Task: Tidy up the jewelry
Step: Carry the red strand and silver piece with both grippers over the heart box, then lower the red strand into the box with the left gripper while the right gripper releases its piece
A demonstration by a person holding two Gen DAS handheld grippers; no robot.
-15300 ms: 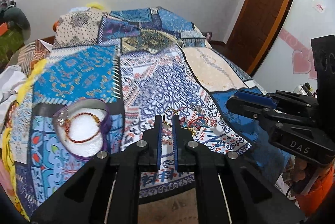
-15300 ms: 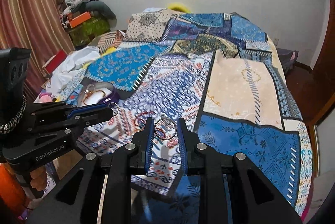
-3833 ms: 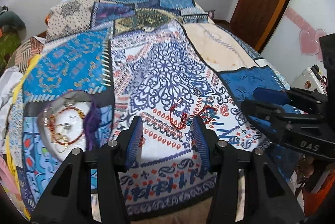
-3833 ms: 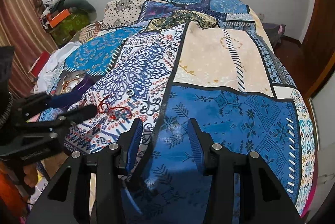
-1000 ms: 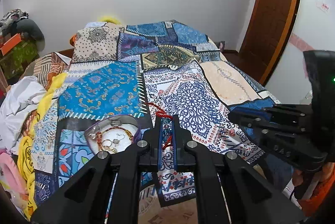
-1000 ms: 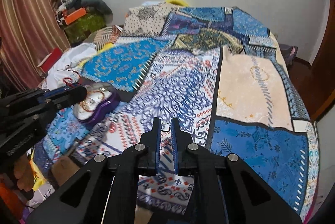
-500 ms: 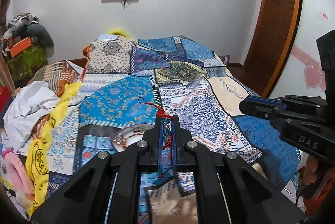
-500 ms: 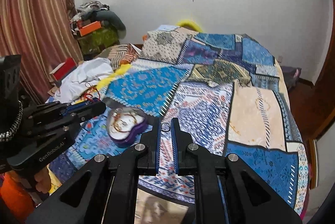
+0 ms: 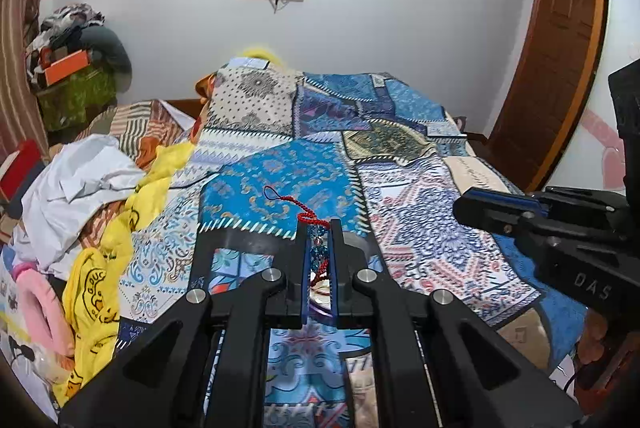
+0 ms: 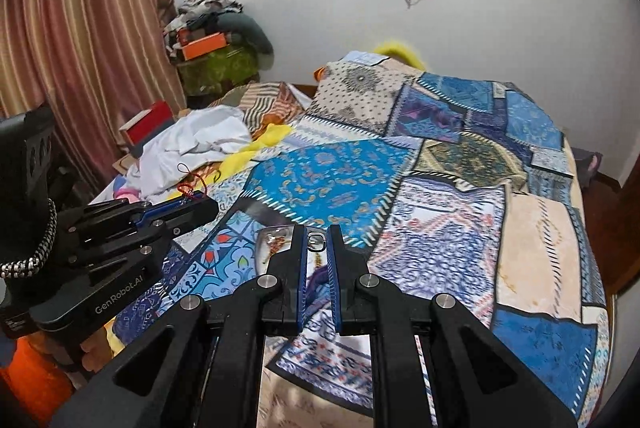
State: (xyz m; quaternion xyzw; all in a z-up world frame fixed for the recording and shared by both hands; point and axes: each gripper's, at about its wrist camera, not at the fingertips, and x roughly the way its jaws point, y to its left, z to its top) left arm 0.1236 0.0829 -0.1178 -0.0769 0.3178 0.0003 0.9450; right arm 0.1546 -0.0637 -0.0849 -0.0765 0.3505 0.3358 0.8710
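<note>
- Red cord bracelet [image 9: 316, 228] is pinched in the left gripper [image 9: 319, 228], now lifted off the bedspread [image 9: 420, 240].
- Small ring [image 10: 316, 242] is pinched in the right gripper [image 10: 317, 234].
- Both hover above the jewelry dish [image 10: 266, 242]; dropping in seems next.

Jewelry dish [image 10: 269, 234] sits mostly hidden behind right tool [image 10: 317, 242].
</note>
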